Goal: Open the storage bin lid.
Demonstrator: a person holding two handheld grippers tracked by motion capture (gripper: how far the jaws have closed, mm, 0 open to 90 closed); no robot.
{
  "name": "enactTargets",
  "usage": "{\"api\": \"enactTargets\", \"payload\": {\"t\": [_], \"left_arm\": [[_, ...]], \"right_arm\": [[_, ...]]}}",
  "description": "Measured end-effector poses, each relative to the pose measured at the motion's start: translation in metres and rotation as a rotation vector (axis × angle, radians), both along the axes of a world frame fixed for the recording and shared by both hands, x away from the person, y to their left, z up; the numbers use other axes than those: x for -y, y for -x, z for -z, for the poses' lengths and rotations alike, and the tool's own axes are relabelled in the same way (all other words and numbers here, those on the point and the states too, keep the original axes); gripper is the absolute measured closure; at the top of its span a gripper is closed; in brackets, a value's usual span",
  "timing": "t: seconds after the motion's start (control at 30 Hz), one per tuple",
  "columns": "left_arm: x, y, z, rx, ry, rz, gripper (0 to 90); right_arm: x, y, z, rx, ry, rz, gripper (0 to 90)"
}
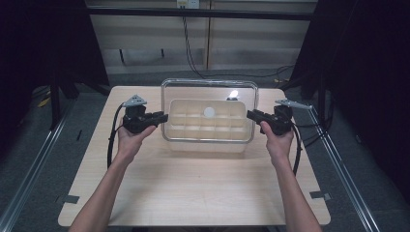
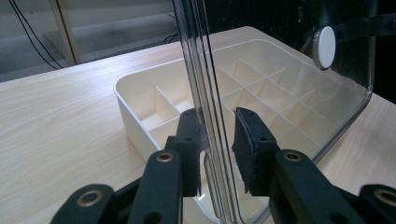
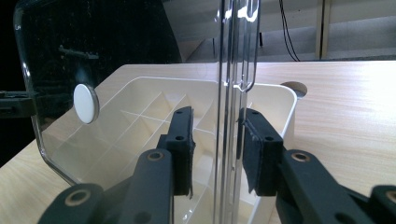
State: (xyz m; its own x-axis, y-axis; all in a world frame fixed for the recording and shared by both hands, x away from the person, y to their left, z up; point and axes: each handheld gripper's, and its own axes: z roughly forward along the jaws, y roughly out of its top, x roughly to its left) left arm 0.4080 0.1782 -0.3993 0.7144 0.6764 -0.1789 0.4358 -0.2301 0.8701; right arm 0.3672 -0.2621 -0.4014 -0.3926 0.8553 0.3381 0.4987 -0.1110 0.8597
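While lifted off the tray, clear lid – left gripper, right gripper clamped on its edges.

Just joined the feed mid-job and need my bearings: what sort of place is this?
Probably a lab or recording bay, not a home: a lone wooden table on grey floor, dark curtains at both sides, and cables running down the back wall.

place: lab | cues: black curtains; floor rails; lone table

Lid over divided box; table beneath
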Motion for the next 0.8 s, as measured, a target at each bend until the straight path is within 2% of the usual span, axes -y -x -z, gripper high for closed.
{"api": "enactTargets", "payload": {"t": [0.3, 0.5, 0.53, 0.63, 0.8], "left_arm": [[-0.004, 0.009, 0.004, 0.018, 0.029, -0.004, 73.8], [-0.007, 0.015, 0.004, 0.018, 0.021, -0.011, 74.9], [-0.008, 0.015, 0.003, 0.017, 0.022, -0.007, 75.2], [-0.008, 0.015, 0.003, 0.017, 0.032, -0.012, 75.6], [-0.008, 0.020, 0.002, 0.022, 0.024, -0.003, 75.6]], "right_arm": [[0.000, 0.005, -0.001, 0.021, -0.014, -0.002, 67.9], [-0.004, 0.014, -0.004, 0.030, -0.008, -0.004, 68.2], [-0.005, 0.015, -0.004, 0.036, 0.007, -0.007, 68.1], [-0.005, 0.018, -0.004, 0.044, -0.012, -0.008, 68.2], [-0.003, 0.021, -0.006, 0.046, -0.012, -0.007, 68.4]]}}
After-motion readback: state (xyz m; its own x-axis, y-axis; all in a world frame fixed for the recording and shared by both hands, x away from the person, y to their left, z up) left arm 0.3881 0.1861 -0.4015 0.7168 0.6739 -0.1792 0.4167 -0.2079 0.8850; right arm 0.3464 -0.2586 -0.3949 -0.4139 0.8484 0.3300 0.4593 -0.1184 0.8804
